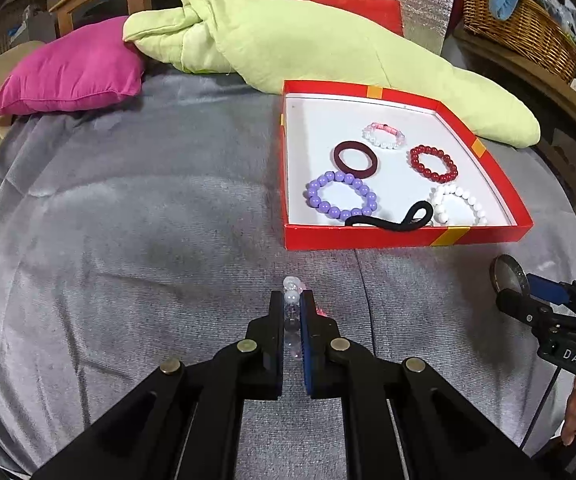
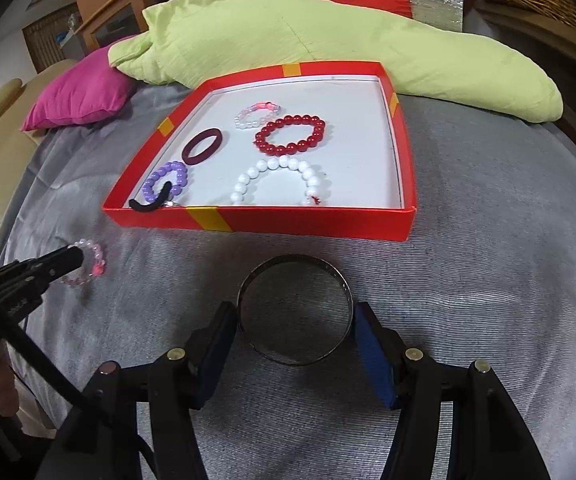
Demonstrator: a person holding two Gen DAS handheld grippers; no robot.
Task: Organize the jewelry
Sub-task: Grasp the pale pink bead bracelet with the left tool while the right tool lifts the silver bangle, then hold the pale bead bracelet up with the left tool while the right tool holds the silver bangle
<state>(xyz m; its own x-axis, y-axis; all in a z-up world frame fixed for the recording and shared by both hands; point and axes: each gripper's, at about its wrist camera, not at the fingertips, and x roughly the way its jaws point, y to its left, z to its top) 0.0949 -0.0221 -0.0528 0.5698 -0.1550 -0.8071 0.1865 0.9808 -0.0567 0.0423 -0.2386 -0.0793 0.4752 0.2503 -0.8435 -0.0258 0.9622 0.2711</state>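
My left gripper is shut on a clear and pink bead bracelet, which also shows in the right wrist view, just above the grey blanket. My right gripper holds a silver metal bangle between its blue pads, touching both sides; the bangle also shows in the left wrist view. A red box with a white floor holds purple, red, white and pink-white bead bracelets, a maroon band and a black hair tie.
A grey blanket covers the surface. A lime-green quilt lies behind the box, a magenta cushion at the far left, a red cushion at the back. A wicker basket stands far right.
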